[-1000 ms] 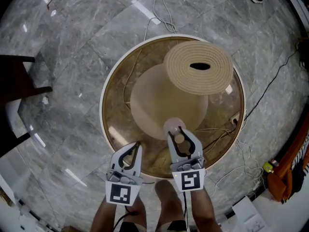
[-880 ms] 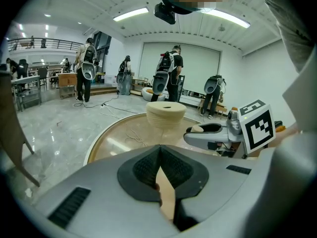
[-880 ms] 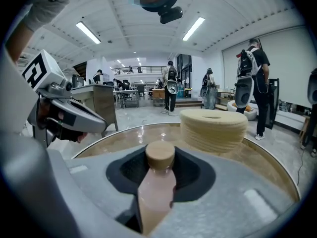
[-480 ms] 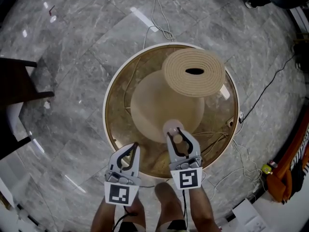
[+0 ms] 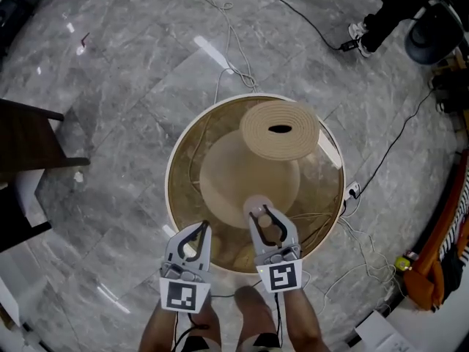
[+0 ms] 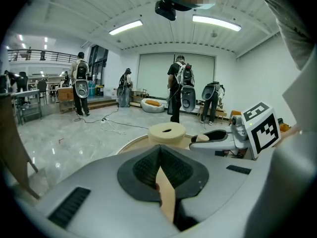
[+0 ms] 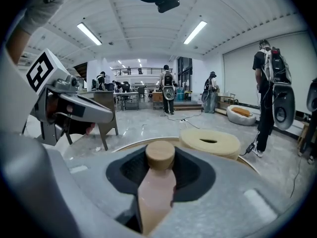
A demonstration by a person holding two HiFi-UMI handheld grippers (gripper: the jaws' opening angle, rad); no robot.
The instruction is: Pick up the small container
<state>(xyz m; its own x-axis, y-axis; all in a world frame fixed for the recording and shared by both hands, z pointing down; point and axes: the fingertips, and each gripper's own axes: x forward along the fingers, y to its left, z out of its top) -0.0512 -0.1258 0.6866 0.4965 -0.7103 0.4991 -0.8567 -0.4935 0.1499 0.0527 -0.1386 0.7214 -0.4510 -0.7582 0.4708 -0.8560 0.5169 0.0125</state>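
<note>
The small container (image 5: 270,230) has a pale pink body and a round tan cap (image 7: 160,155). It sits between the jaws of my right gripper (image 5: 260,211), which is shut on it and holds it above the near edge of the round glass table (image 5: 174,196). In the right gripper view the cap stands up between the dark pads (image 7: 130,170). My left gripper (image 5: 199,227) hangs beside it to the left, its fingertips touching and nothing in them. The left gripper view shows the right gripper (image 6: 222,138) off to its right.
A coiled cream mat with a slot (image 5: 279,130) lies on the table's far side, above a beige base. Cables (image 5: 234,20) trail over the grey marble floor. A dark chair (image 5: 29,145) stands at the left. People with backpacks (image 6: 179,86) stand in the hall beyond.
Both grippers have risen away from the table, which looks smaller and farther in the head view. The container went up with the right gripper. Neither gripper's jaws changed.
</note>
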